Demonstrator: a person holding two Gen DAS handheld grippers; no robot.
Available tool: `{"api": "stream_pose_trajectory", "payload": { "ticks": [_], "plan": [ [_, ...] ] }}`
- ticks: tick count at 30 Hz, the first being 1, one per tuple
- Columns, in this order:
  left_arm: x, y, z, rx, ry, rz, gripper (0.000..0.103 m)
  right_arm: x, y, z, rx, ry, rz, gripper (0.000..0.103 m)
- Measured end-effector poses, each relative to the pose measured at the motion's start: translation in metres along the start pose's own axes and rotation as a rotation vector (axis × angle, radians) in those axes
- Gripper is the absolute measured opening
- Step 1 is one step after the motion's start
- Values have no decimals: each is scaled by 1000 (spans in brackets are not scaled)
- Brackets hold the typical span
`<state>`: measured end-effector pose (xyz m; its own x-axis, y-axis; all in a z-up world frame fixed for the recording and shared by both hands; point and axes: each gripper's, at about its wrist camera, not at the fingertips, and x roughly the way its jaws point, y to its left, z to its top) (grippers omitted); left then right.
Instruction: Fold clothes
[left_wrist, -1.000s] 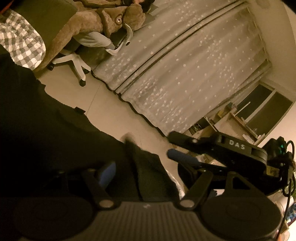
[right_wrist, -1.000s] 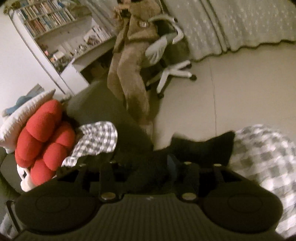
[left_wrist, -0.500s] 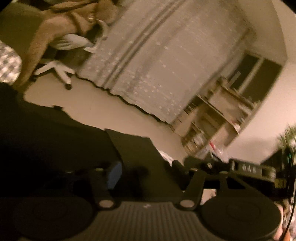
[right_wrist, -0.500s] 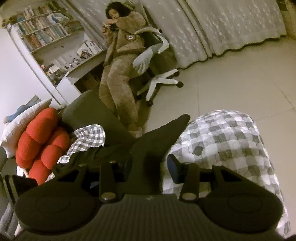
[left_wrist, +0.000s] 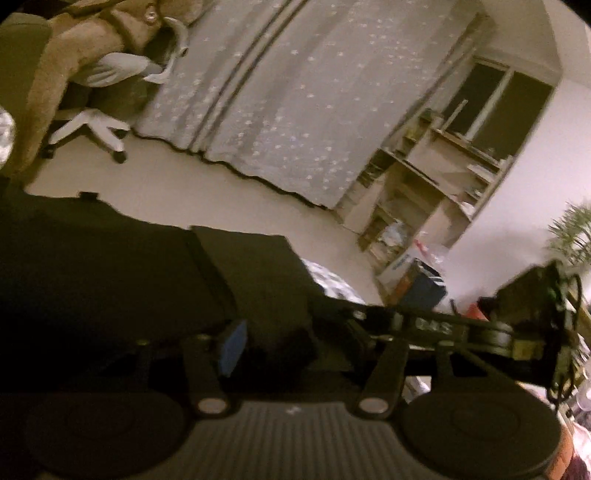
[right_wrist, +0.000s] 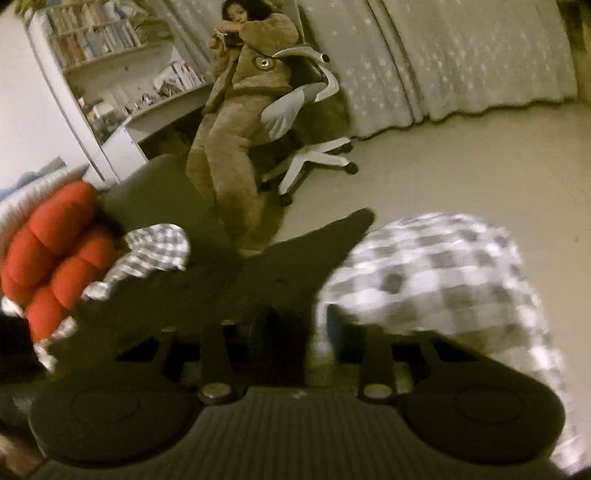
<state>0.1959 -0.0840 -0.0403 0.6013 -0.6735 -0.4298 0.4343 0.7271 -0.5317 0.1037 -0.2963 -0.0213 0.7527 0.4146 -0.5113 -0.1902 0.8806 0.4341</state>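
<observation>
A black garment (left_wrist: 110, 280) fills the left and middle of the left wrist view, spread over a surface. My left gripper (left_wrist: 291, 343) is open, its blue-padded left finger (left_wrist: 231, 345) resting on the cloth. The other gripper's body (left_wrist: 461, 328) crosses in front at the right. In the right wrist view the same dark garment (right_wrist: 280, 273) lies between the fingers of my right gripper (right_wrist: 291, 332), which is open, with a pointed flap sticking up. A black-and-white checked cover (right_wrist: 443, 280) lies under and right of it.
A person in a brown plush suit (right_wrist: 236, 122) sits on a white office chair (right_wrist: 314, 155) by grey starred curtains (left_wrist: 295, 92). Red cushions (right_wrist: 48, 240) and bookshelves (right_wrist: 110, 74) are at the left. Wooden shelves (left_wrist: 424, 206) stand at the right.
Both grippers have opened and let go of the black garment. The left view has swung right toward the shelves. The right view has tilted up, showing the checked cover.
</observation>
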Motion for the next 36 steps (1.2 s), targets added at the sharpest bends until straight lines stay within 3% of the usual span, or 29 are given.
{"api": "stream_pose_trajectory", "payload": {
  "ticks": [3, 7, 11, 17, 23, 31, 36],
  "plan": [
    [-12, 7, 4, -20, -18, 48, 67, -10, -2, 3, 39, -2, 10, 35],
    [-37, 24, 12, -53, -51, 137, 69, -17, 7, 8, 24, 0, -4, 36],
    [-66, 39, 18, -91, -103, 239, 78, -10, 35, 11, -21, 12, -5, 50],
    [-116, 62, 30, -167, -188, 383, 84, 18, 88, 14, -110, 78, 24, 61],
    [-164, 86, 32, -254, -262, 501, 85, 45, 139, 17, -193, 141, 55, 62],
    [-217, 128, 36, -295, -345, 718, 86, 92, 181, 6, -161, 172, 152, 62],
    [-239, 159, 26, -412, -327, 705, 84, 120, 206, -2, -141, 189, 211, 62]
  ]
}}
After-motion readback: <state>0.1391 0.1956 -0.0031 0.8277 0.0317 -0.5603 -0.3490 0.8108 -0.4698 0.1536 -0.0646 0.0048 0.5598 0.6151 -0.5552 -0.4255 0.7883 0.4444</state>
